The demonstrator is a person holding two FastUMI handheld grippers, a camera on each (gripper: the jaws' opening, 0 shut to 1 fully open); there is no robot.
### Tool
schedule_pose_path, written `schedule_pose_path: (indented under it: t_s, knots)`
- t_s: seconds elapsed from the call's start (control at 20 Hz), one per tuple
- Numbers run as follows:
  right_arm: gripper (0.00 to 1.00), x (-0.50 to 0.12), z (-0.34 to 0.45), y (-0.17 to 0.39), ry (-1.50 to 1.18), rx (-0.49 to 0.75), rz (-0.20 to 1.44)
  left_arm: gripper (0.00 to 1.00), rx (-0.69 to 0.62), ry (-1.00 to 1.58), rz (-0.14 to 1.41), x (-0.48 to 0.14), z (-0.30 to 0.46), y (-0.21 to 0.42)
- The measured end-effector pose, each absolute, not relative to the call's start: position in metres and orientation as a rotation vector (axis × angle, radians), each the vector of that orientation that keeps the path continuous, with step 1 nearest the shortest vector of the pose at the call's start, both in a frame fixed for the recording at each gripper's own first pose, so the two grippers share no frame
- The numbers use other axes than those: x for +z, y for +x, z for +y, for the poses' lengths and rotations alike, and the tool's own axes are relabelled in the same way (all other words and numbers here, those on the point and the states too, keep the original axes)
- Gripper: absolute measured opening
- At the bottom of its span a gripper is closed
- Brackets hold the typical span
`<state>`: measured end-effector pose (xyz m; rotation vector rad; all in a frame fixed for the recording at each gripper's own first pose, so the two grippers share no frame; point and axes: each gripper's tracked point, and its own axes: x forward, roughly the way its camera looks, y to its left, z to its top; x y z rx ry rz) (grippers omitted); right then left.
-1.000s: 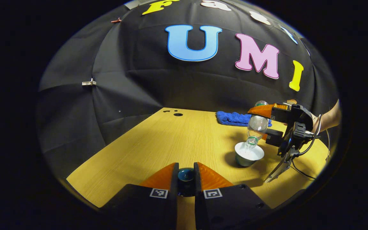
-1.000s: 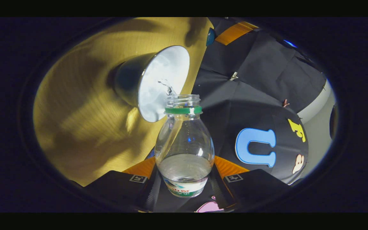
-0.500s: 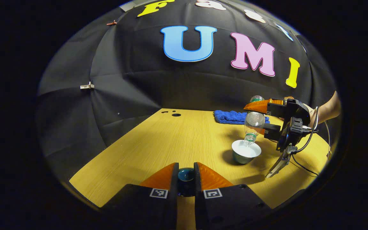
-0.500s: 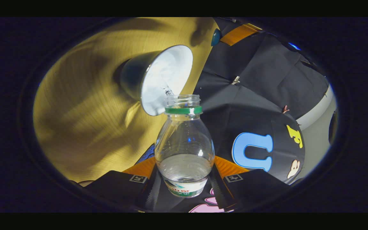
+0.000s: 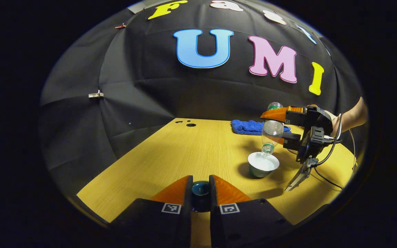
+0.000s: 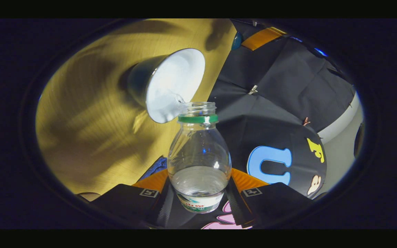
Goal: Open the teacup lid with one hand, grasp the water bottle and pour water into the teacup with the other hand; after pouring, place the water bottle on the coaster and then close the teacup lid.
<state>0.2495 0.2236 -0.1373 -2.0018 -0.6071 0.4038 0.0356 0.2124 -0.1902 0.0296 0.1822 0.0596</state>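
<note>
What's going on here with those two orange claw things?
A person is pouring water. The right gripper clamps a clear water bottle, tipped mouth-down over an open white-lined teacup on the wooden table; water is running into it. The left gripper holds the teacup lid by its dark knob, off to the side. A blue cloth lies behind the cup.

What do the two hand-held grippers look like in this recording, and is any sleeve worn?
Each hand-held gripper has orange wedge-shaped fingers on black blocks bearing small square black-and-white markers: the left hand-held gripper, the right hand-held gripper. In the left gripper view, the right one's black body trails a black cable. The forearm behind it is bare, with no sleeve visible.
</note>
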Motion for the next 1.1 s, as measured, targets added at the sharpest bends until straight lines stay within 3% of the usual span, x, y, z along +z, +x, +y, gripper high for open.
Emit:
schedule_pose_path:
  t_s: [1.1]
  knots:
    - [0.72, -0.1411, 0.227, 0.2486, -2.008, 0.436, -0.618, 0.26, 0.084, 0.032, 0.175, -0.182, 0.2056, 0.0275]
